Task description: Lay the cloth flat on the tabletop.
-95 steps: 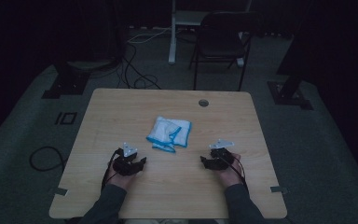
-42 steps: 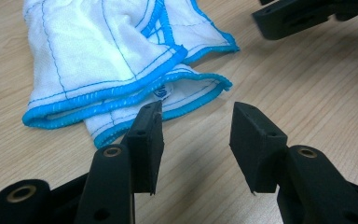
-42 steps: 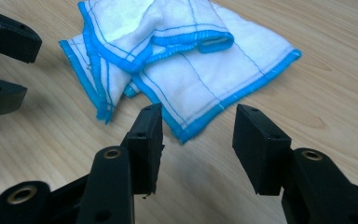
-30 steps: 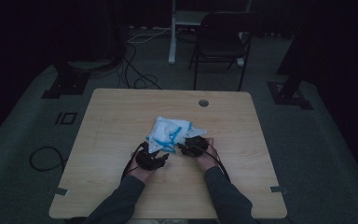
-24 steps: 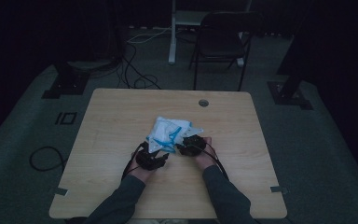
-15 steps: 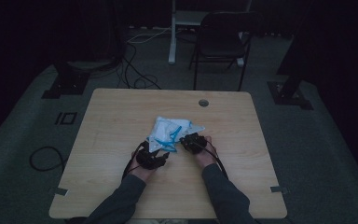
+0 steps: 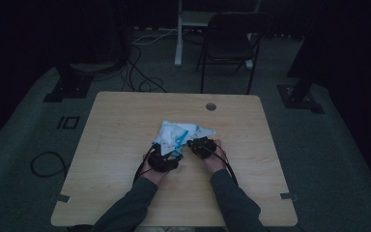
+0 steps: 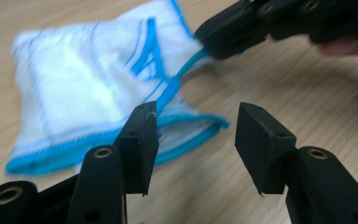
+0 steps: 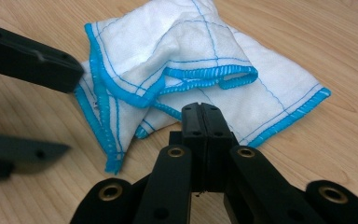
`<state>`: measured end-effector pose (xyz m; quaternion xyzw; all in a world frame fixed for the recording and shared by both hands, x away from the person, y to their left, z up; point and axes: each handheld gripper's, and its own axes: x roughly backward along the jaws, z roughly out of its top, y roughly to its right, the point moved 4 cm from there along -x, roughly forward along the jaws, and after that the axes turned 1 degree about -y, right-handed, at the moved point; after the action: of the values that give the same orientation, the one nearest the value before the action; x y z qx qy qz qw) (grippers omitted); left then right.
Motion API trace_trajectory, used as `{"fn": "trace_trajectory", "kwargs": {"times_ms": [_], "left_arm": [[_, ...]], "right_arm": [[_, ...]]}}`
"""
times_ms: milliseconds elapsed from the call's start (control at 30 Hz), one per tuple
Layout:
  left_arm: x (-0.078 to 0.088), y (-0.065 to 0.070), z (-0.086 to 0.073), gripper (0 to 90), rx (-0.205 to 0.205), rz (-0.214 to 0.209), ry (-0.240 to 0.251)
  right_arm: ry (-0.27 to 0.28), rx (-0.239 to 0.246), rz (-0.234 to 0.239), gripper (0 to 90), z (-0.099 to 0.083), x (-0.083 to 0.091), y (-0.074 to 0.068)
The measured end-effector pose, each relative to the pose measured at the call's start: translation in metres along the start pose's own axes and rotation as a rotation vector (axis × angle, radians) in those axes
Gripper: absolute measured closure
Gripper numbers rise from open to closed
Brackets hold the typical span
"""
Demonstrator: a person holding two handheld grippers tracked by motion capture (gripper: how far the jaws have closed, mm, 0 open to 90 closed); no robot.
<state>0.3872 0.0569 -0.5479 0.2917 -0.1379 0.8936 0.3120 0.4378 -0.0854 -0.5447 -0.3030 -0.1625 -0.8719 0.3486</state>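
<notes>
1. A white cloth (image 7: 178,137) with blue stitched hems is seen lying crumpled near the middle of the counter (image 7: 125,116), just beyond both hands.
2. It is judged to be light, soft and limp: it will drape and fold when lifted, will not break, and its woven surface should not slip much between pads.
3. The thick blue hem (image 9: 205,77) or a corner is judged the best place to be taken hold of, since a single layer can be picked out there.
4. The right gripper (image 9: 200,114) is seen with its fingers pressed together at the cloth's near edge; in the left gripper view its tip (image 8: 223,32) meets a blue hem, so a pinch of the edge is likely, though the cloth between the pads is hidden.
5. The left gripper (image 8: 193,135) has just been opening, and its fingers stand wide apart with nothing between them, the cloth lying just beyond.
6. The whole layout is given by the high view, where the folds are too small to be read; hems, layers and stitching are shown close up in the gripper views.
</notes>
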Motion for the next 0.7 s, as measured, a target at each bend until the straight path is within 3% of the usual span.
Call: {"fn": "trace_trajectory", "kwargs": {"times_ms": [133, 333, 367, 400, 467, 500, 533, 567, 700], "left_arm": [[-0.012, 0.002, 0.003, 49.1, 0.003, 0.015, -0.01], [-0.023, 0.0, -0.002, 52.8, 0.017, 0.055, -0.068], [-0.025, -0.001, -0.005, 59.9, 0.016, 0.066, -0.087], [-0.026, -0.003, -0.006, 59.9, 0.021, 0.073, -0.092], [-0.024, -0.006, -0.007, 68.0, 0.033, 0.081, -0.094], [-0.023, -0.007, -0.007, 78.7, 0.033, 0.084, -0.101], [-0.022, -0.009, -0.006, 78.7, 0.03, 0.086, -0.108], [-0.021, -0.011, -0.006, 84.6, 0.033, 0.083, -0.11], [-0.014, -0.014, -0.006, 86.7, 0.037, 0.071, -0.106]], "right_arm": [[0.002, -0.001, 0.0, 90.0, 0.0, 0.0, 0.0], [0.007, -0.003, -0.005, 90.0, 0.0, 0.003, 0.002], [0.009, -0.009, -0.009, 90.0, 0.0, 0.003, 0.004], [0.009, -0.009, -0.009, 90.0, 0.0, 0.003, 0.004], [0.011, -0.013, -0.011, 90.0, 0.0, 0.005, 0.005], [0.01, -0.014, -0.014, 90.0, 0.0, 0.006, 0.006], [0.01, -0.014, -0.014, 90.0, 0.0, 0.006, 0.006], [0.012, -0.014, -0.017, 90.0, 0.0, 0.006, 0.008], [0.017, -0.016, -0.021, 90.0, -0.001, 0.008, 0.01]]}}
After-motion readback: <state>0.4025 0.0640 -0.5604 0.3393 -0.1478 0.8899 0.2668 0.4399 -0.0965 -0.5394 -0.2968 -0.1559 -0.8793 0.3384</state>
